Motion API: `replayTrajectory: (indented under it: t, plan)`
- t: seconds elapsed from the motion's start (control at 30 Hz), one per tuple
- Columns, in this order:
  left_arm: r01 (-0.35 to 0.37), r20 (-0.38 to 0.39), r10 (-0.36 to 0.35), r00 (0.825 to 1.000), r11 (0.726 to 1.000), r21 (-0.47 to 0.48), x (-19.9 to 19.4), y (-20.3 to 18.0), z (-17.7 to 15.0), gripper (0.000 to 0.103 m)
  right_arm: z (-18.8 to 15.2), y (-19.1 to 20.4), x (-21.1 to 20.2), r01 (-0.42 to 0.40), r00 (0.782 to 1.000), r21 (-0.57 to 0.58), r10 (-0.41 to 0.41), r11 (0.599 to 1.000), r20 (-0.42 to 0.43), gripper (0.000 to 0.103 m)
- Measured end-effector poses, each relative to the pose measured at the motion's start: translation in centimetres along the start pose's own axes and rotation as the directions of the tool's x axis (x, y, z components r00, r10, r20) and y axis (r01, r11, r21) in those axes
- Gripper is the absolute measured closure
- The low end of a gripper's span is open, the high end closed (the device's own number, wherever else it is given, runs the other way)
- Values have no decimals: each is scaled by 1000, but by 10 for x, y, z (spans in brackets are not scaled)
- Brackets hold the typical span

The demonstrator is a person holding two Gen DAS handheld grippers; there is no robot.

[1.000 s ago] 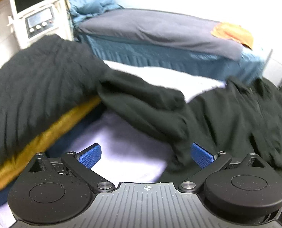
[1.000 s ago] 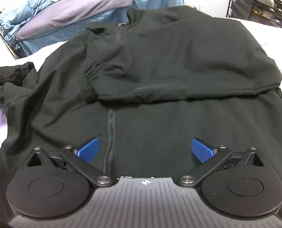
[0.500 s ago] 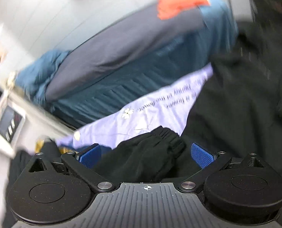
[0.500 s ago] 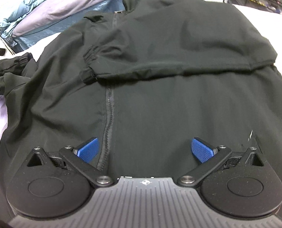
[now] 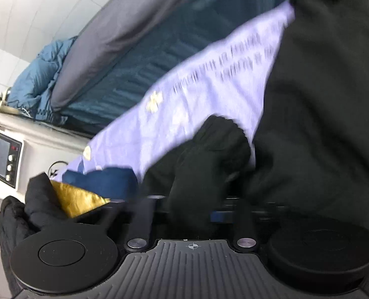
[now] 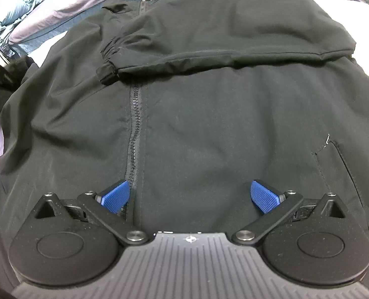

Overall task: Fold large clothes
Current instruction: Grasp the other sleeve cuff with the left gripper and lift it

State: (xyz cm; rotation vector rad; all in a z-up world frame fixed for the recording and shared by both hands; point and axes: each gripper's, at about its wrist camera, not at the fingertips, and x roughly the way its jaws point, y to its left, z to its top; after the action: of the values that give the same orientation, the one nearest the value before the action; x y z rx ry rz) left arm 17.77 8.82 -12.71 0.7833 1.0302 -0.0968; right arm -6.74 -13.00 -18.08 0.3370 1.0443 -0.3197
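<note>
Right wrist view: the jacket lies flat across most of the frame, one sleeve folded across it in the upper half. The zipper runs down left of centre. A bed sits upper left, behind it.

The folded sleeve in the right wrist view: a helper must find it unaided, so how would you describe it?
Start at the black jacket spread front-up over the bed. Follow its zipper away from the right gripper: the folded sleeve lies across the chest there. Its gathered elastic cuff, ending just left of the zipper, marks it out.
</note>
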Motion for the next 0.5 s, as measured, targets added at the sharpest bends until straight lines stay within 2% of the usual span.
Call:
replayTrajectory:
  t: [0.07, 0.13, 0.2, 0.27, 0.33, 0.4, 0.47, 0.5]
  plan:
    - [38, 102, -30, 994, 996, -86, -26, 16, 8, 46, 2, 1, 1, 7, 1000, -2, -7, 1000, -6, 0]
    - [74, 212, -33, 977, 980, -184, -59, 42, 15, 47, 5, 3, 3, 12, 1000, -8, -12, 1000, -11, 0]
    - [121, 325, -23, 945, 951, -283, -98, 76, 17, 47, 7, 4, 5, 18, 1000, -16, -18, 1000, -15, 0]
    - [153, 398, 0, 917, 924, -350, -127, 109, 14, 48, 9, 6, 6, 24, 1000, -16, -24, 1000, -16, 0]
    - [142, 436, 63, 898, 896, -420, -150, 143, 3, 48, 10, 7, 7, 32, 999, -10, -33, 999, -14, 0]
    - [124, 437, 129, 890, 853, -506, -161, 175, -15, 48, 10, 7, 8, 39, 999, -9, -39, 999, -16, 0]
    - [97, 396, 177, 901, 808, -581, -153, 202, -36, 49, 11, 9, 9, 44, 999, -14, -44, 999, -15, 0]
    - [73, 355, 190, 915, 788, -611, -146, 212, -46, 49, 11, 9, 10, 45, 999, -15, -45, 999, -16, 0]
